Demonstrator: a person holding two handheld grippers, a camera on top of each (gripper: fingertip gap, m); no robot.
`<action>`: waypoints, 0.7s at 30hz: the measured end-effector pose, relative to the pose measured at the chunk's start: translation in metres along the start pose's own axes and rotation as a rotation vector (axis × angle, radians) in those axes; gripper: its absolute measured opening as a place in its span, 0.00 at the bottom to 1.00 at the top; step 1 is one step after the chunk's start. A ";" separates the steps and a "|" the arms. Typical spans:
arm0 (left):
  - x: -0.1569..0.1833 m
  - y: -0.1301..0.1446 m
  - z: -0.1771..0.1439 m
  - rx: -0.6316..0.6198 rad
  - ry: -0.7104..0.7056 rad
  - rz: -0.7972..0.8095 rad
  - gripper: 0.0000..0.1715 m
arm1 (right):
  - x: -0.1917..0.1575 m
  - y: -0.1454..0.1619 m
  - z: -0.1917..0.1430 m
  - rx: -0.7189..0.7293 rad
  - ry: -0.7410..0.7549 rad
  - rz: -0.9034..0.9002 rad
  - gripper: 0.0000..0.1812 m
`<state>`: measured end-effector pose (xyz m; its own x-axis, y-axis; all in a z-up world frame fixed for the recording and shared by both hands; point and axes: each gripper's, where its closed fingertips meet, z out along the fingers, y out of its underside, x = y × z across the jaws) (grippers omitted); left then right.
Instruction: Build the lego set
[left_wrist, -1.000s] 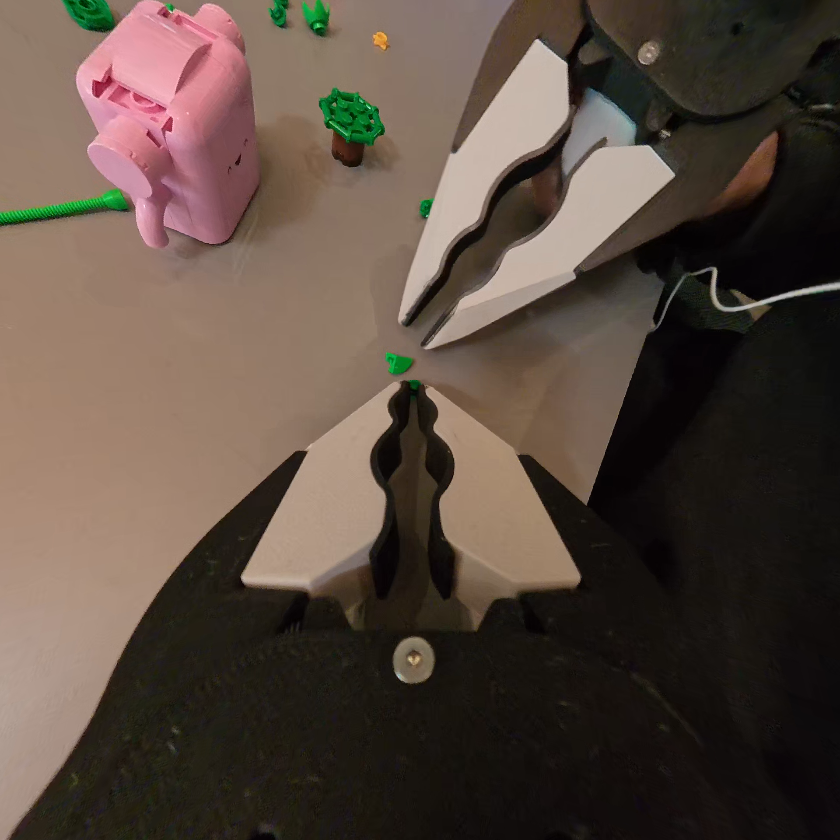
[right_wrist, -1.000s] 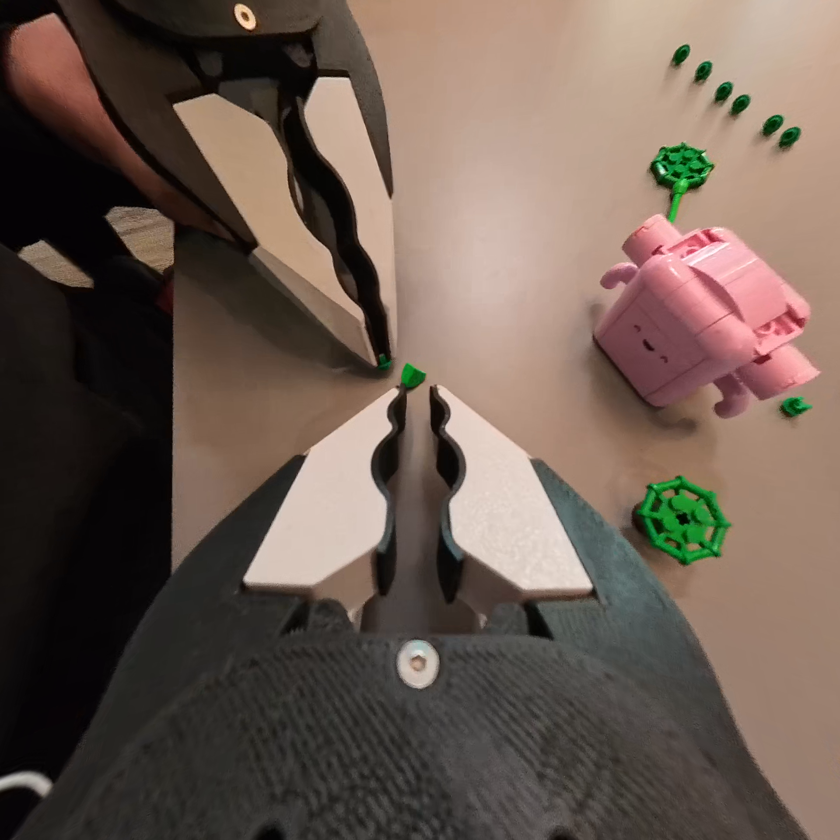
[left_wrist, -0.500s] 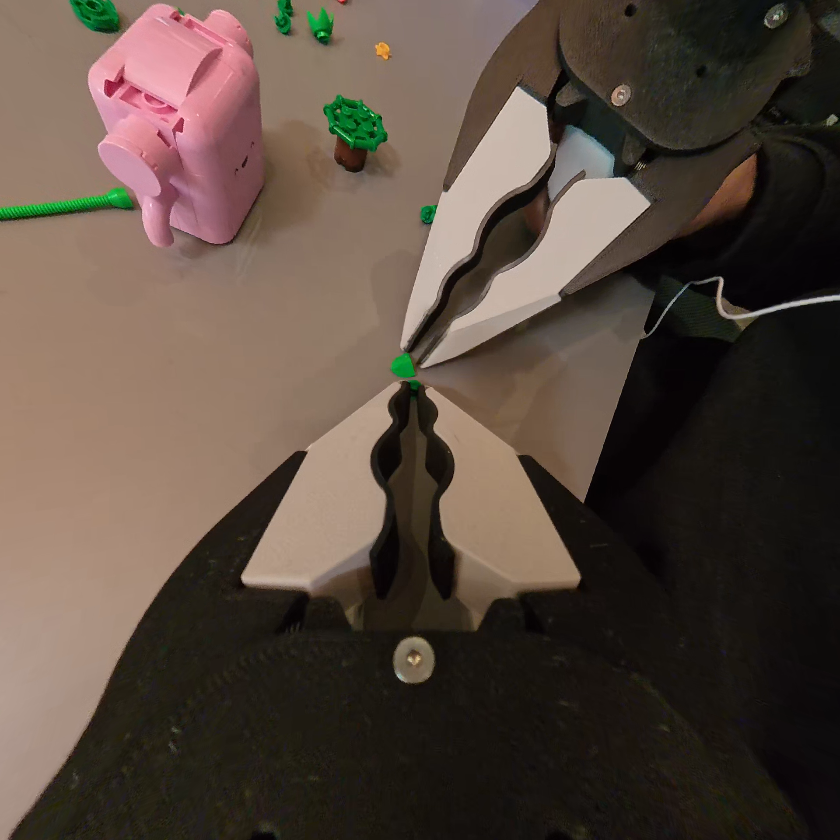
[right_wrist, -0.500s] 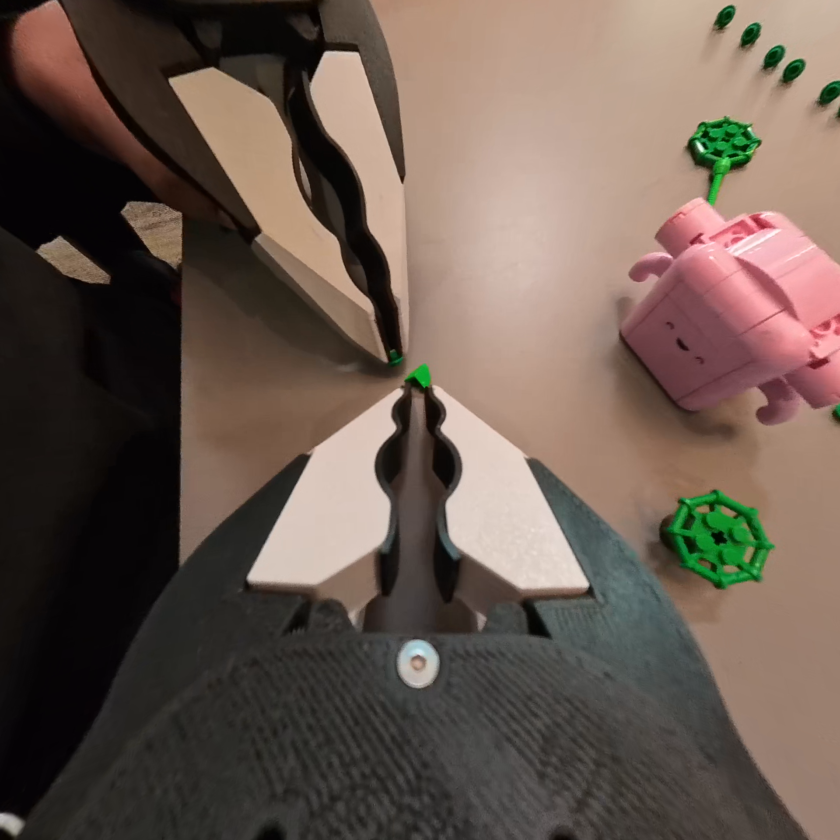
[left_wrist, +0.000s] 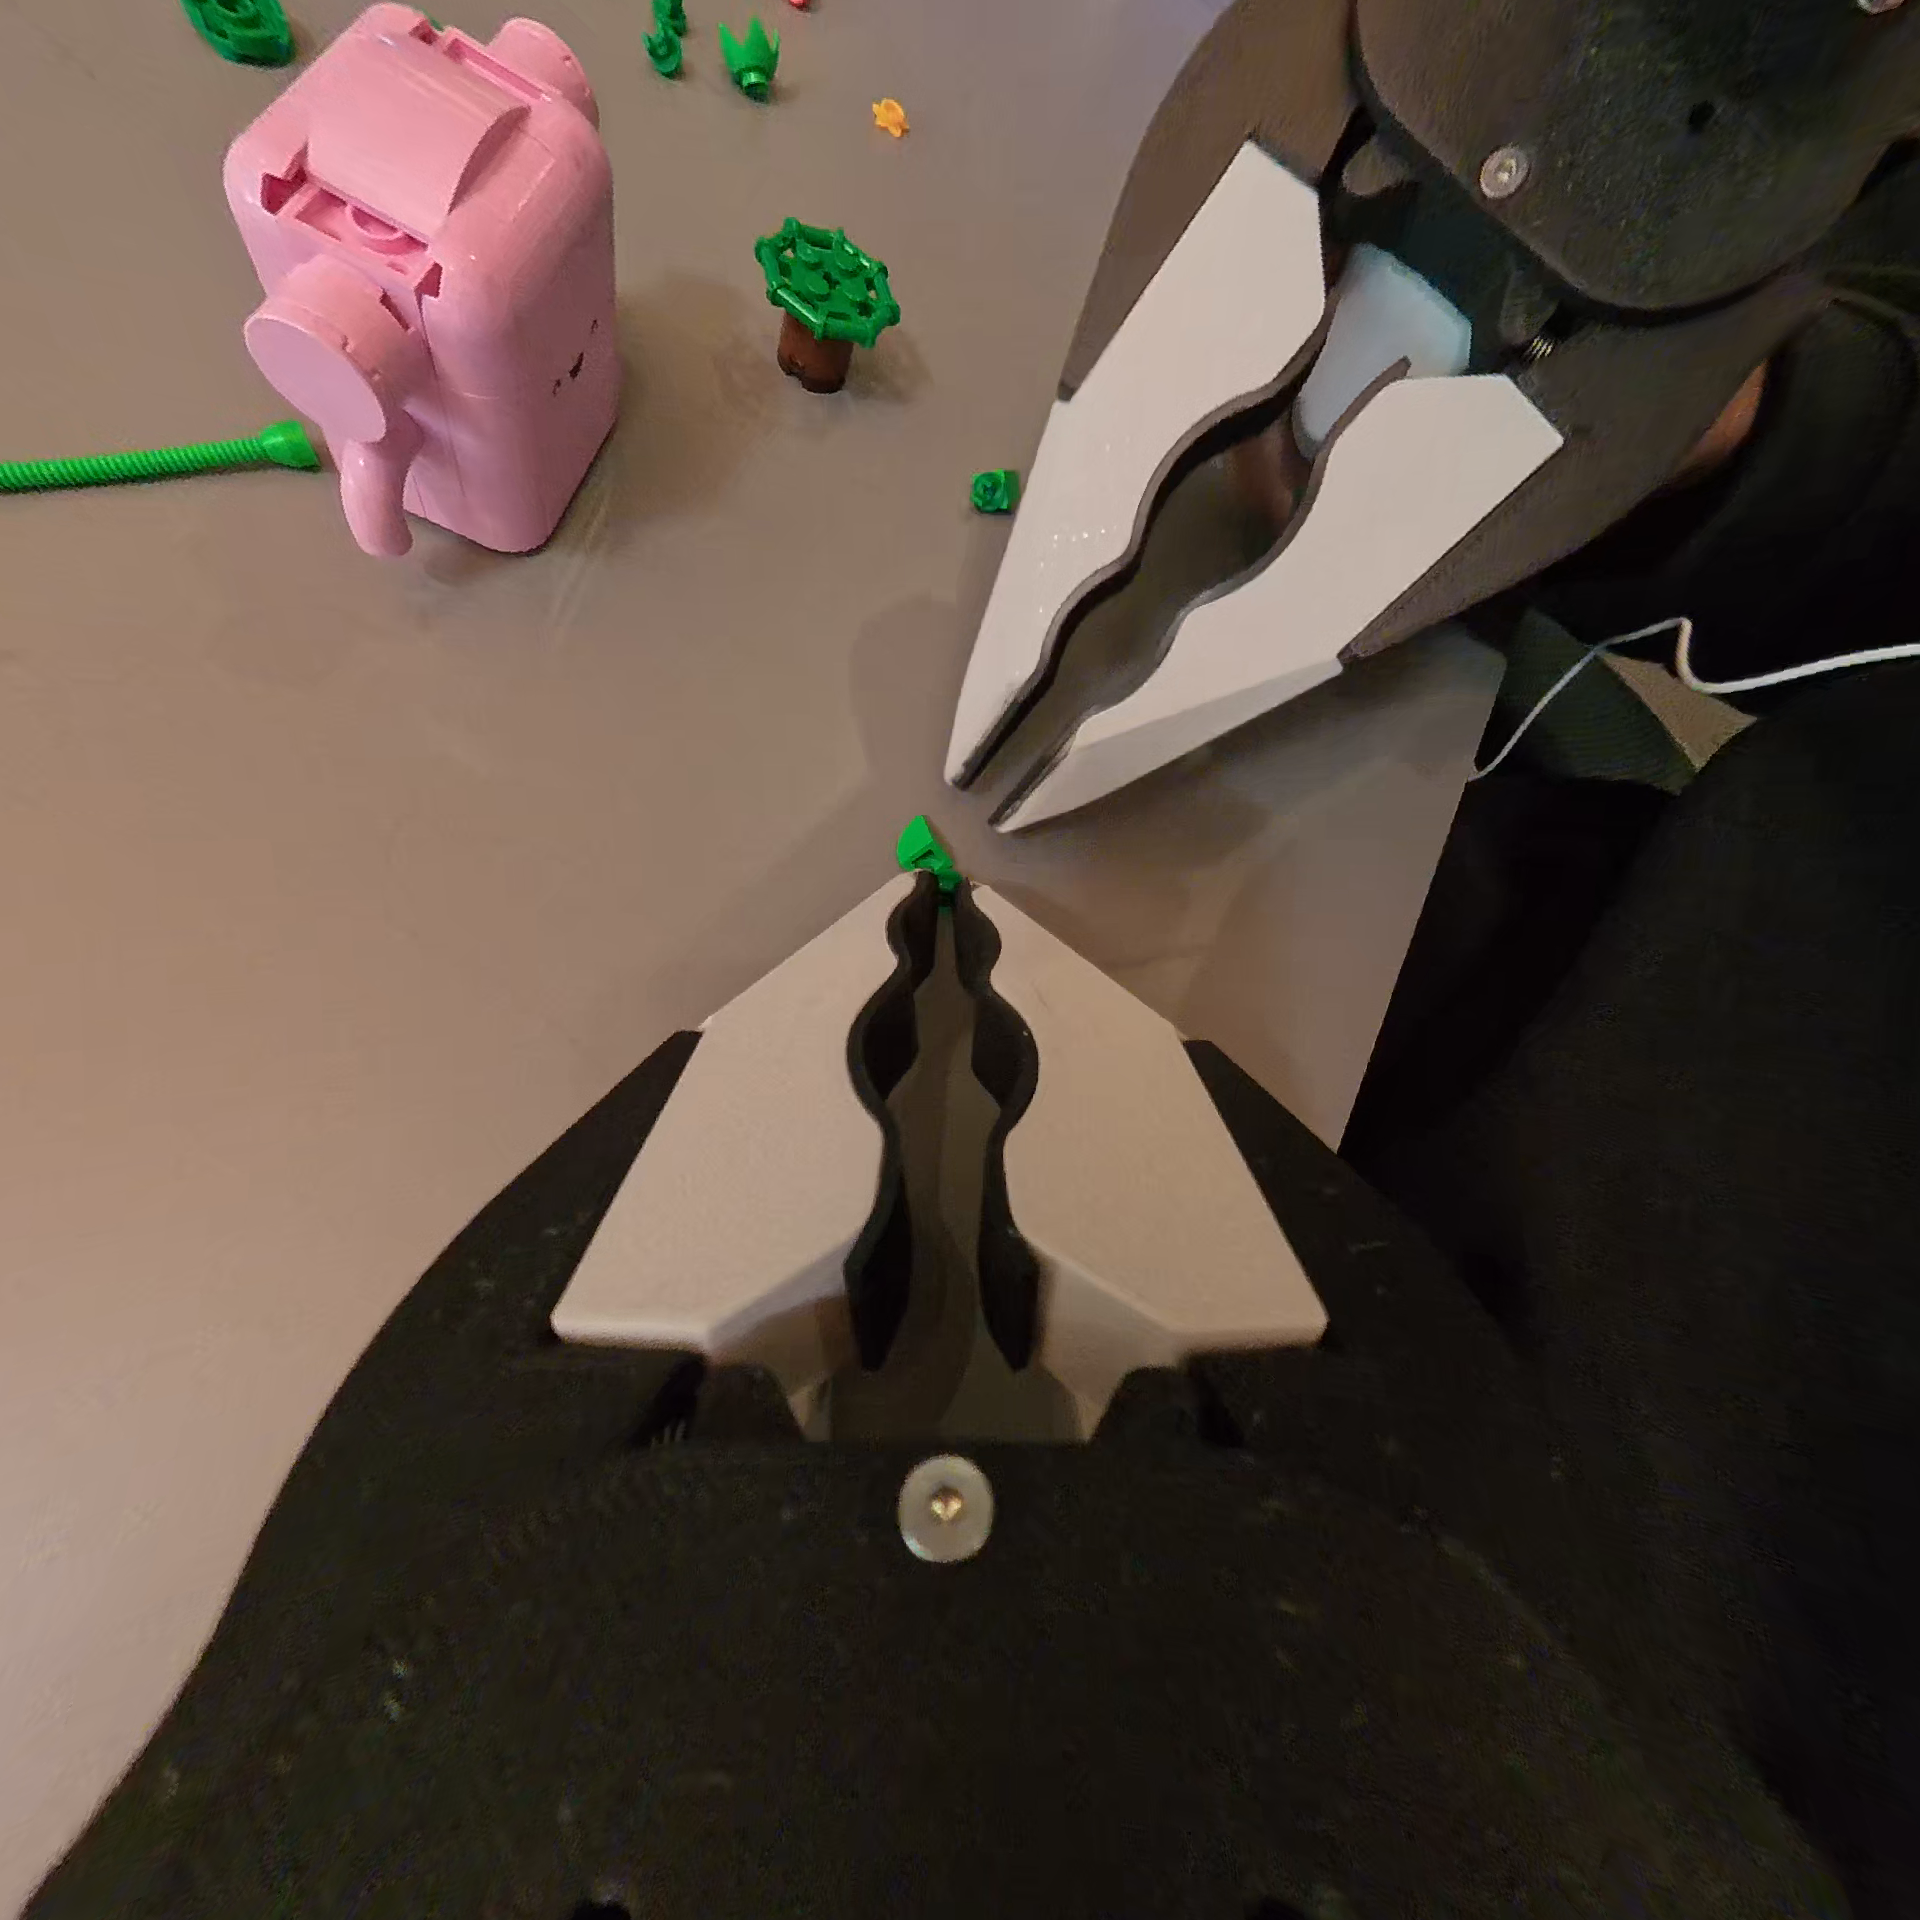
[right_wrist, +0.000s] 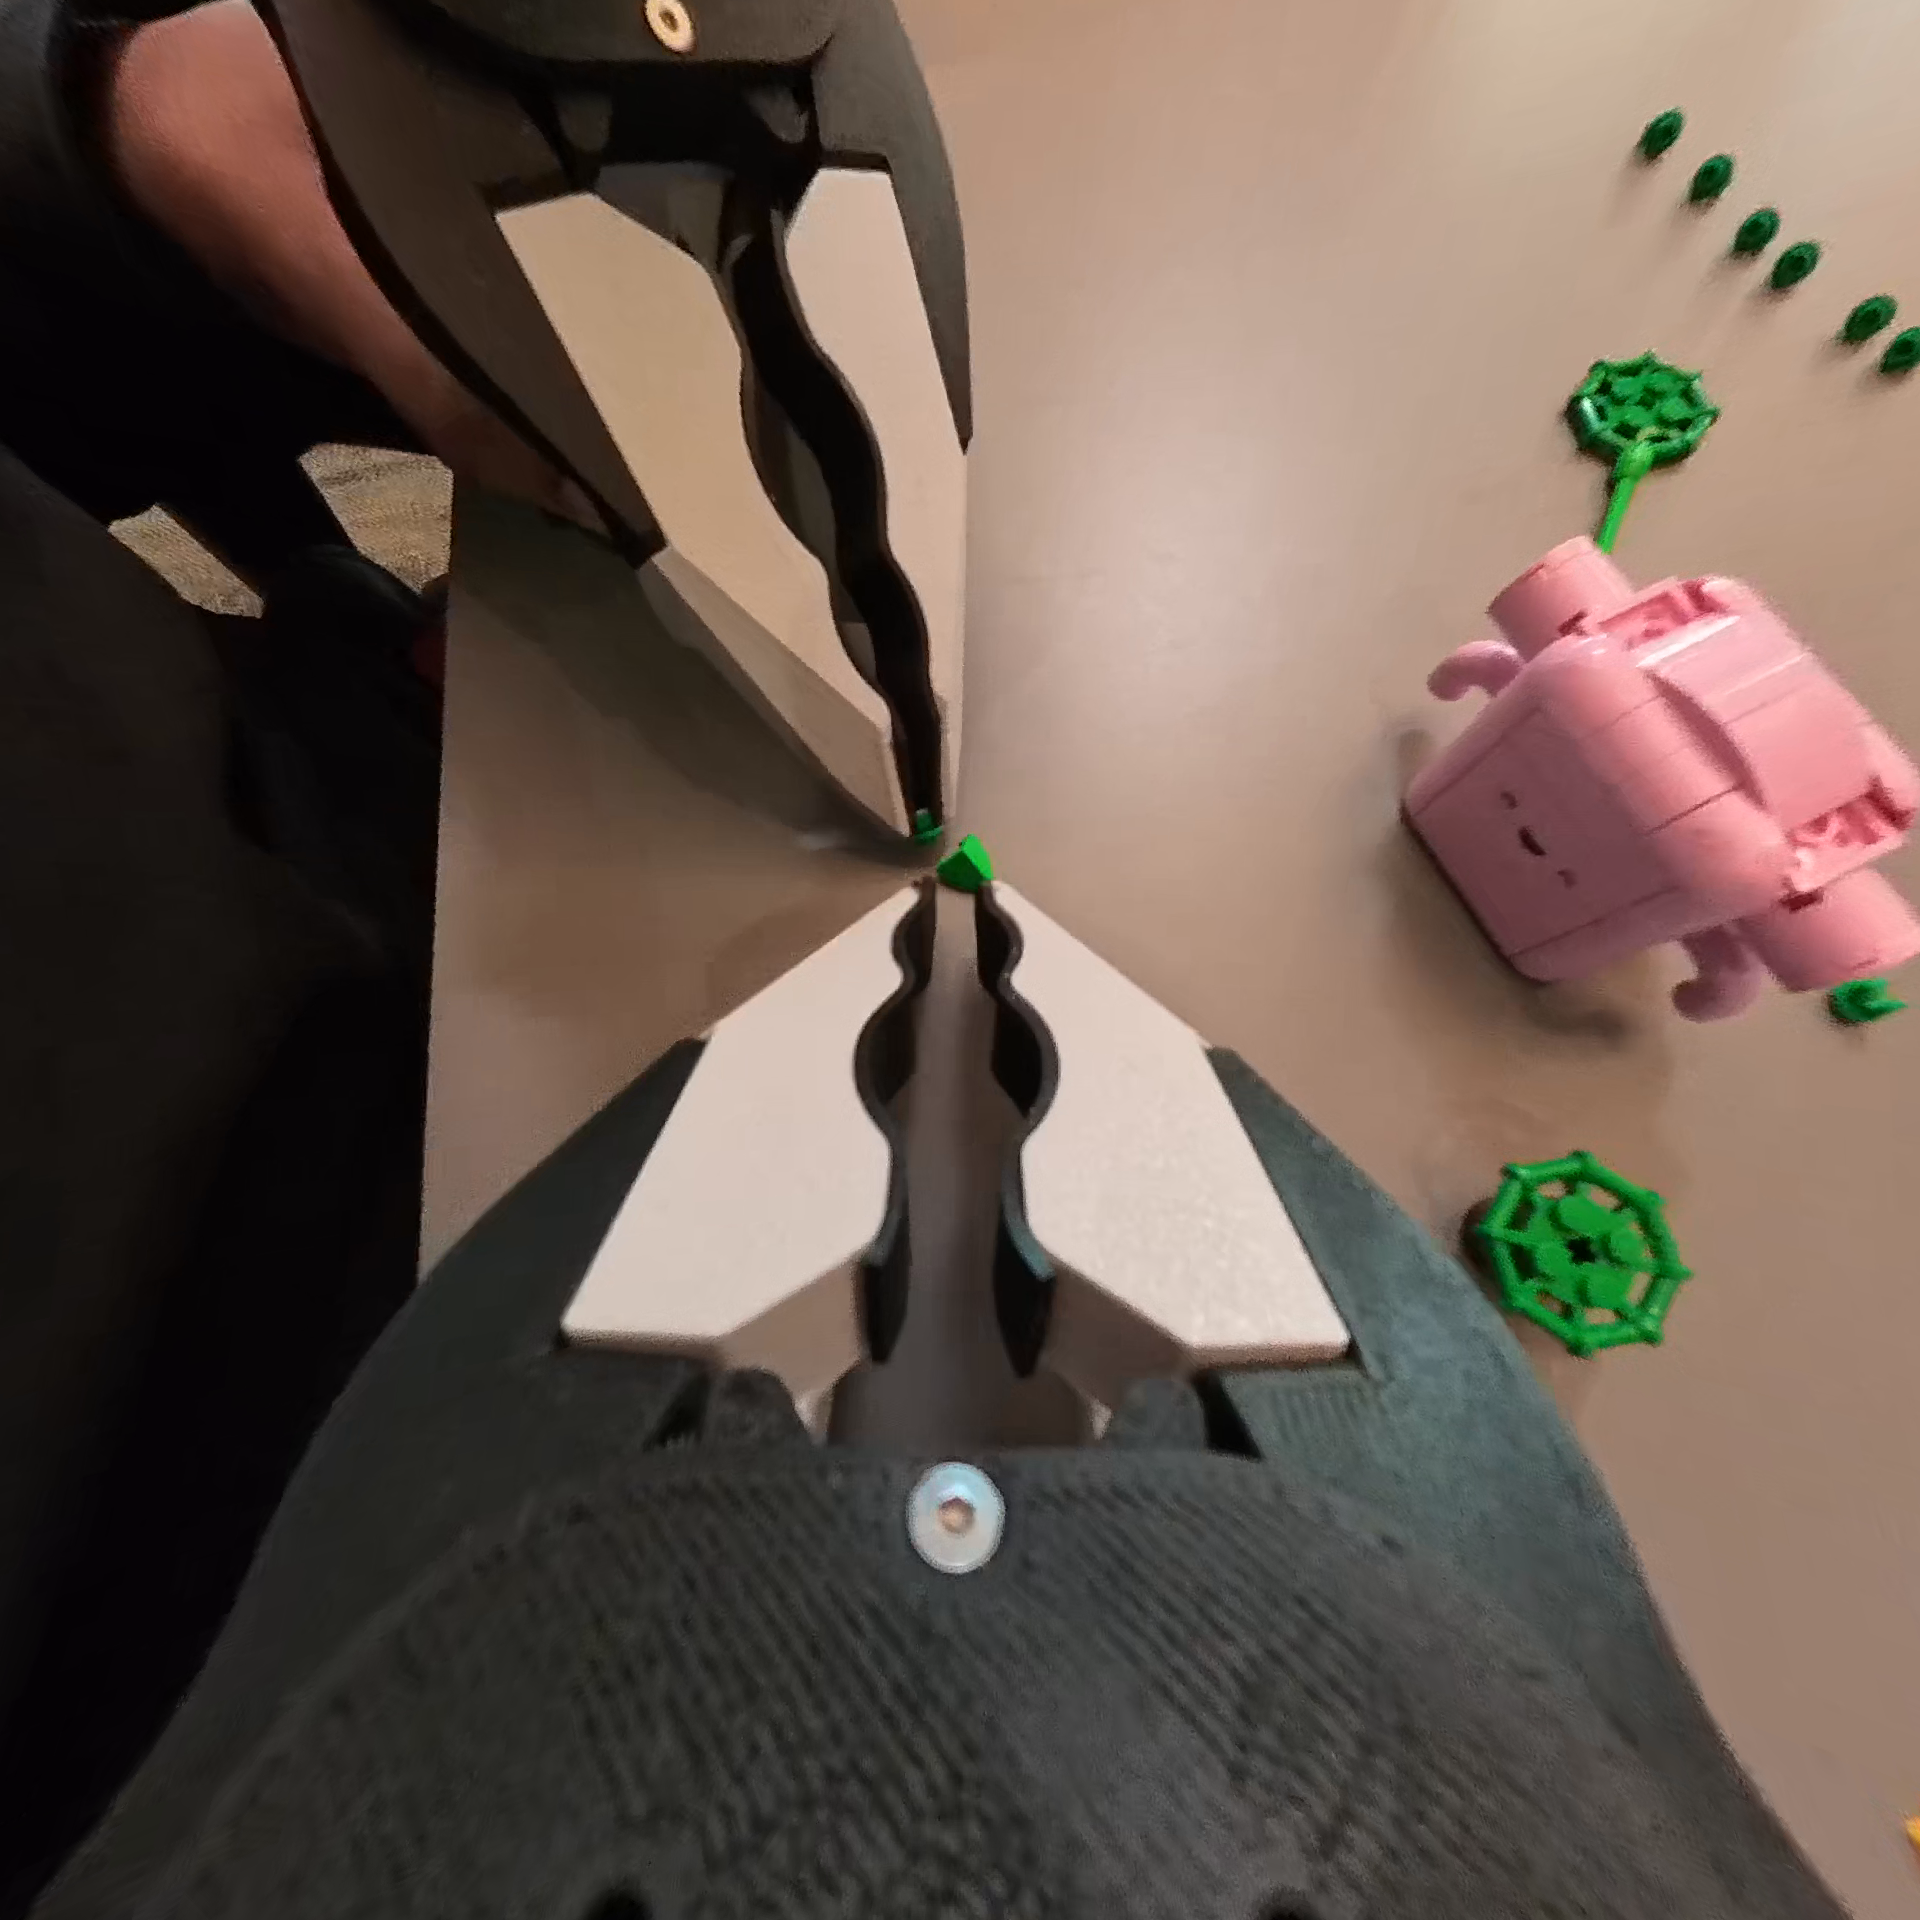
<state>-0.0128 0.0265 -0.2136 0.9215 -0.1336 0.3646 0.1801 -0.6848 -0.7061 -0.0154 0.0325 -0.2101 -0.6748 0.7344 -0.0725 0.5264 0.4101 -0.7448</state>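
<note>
My left gripper (left_wrist: 940, 885) is shut on a tiny green stud piece (left_wrist: 948, 883), and a small green leaf piece (left_wrist: 921, 844) sits against it at the fingertips. My right gripper (left_wrist: 982, 802) is slightly open, its tips a short way right of the leaf and apart from it. In the right wrist view my right gripper (right_wrist: 951, 902) is open just below the leaf (right_wrist: 962, 864). The left gripper (right_wrist: 923, 823) comes down from above with the green stud (right_wrist: 925, 828) in its tips. The pink Lego build (left_wrist: 426, 281) lies on the table at the far left.
A green web-shaped top on a brown trunk (left_wrist: 826, 286) and a loose green piece (left_wrist: 994, 490) lie beyond the grippers. A green ribbed stem (left_wrist: 156, 462) lies left of the pink build. A row of green studs (right_wrist: 1766, 229) is far off. The table edge (left_wrist: 1392, 987) runs close on the right. My two grippers' fingertips are within a few centimetres of each other.
The right gripper closed on the leaf, pressed it to the left gripper's stud, then opened and drew back. The leaf now stays at the left gripper's tips.
</note>
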 end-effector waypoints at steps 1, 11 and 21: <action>0.000 0.000 0.000 -0.001 -0.001 -0.001 0.00 | -0.001 -0.002 0.000 0.002 -0.014 -0.025 0.03; -0.001 0.001 0.000 -0.005 -0.001 -0.009 0.00 | 0.000 -0.002 0.007 -0.117 -0.144 -0.404 0.05; -0.002 0.002 0.001 -0.013 -0.007 -0.006 0.00 | 0.000 0.003 0.013 -0.209 -0.276 -0.584 0.05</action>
<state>-0.0137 0.0265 -0.2162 0.9229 -0.1241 0.3644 0.1811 -0.6952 -0.6956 -0.0205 0.0268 -0.2205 -0.9715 0.2070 0.1154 0.1055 0.8137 -0.5717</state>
